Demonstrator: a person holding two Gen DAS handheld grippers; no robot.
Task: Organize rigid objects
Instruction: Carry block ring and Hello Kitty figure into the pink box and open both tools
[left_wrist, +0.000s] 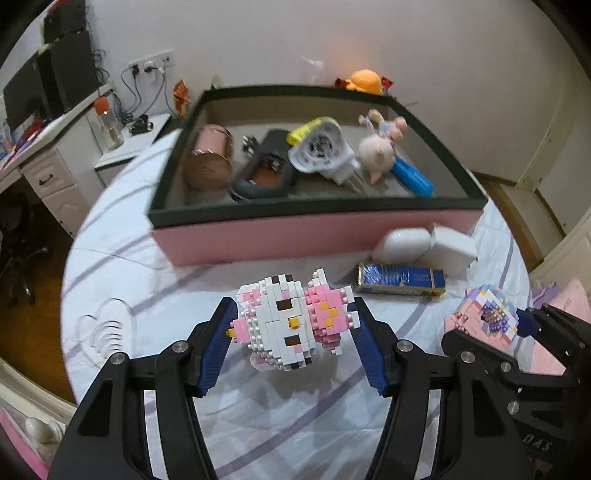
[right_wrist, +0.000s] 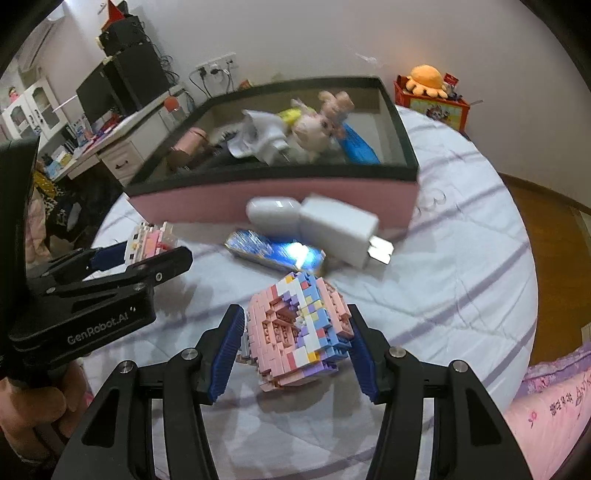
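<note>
My left gripper is shut on a white and pink brick-built cat figure, held above the bed sheet. My right gripper is shut on a pink and pastel brick-built model; it also shows in the left wrist view. The pink box with a dark rim stands beyond both and holds a pink tin, a dark case, a white dial gadget, a pig toy and a blue tube.
A white pod, a white charger block and a blue and gold packet lie in front of the box. A clear heart-shaped holder lies at the left. A desk with monitors stands beyond the bed's left edge.
</note>
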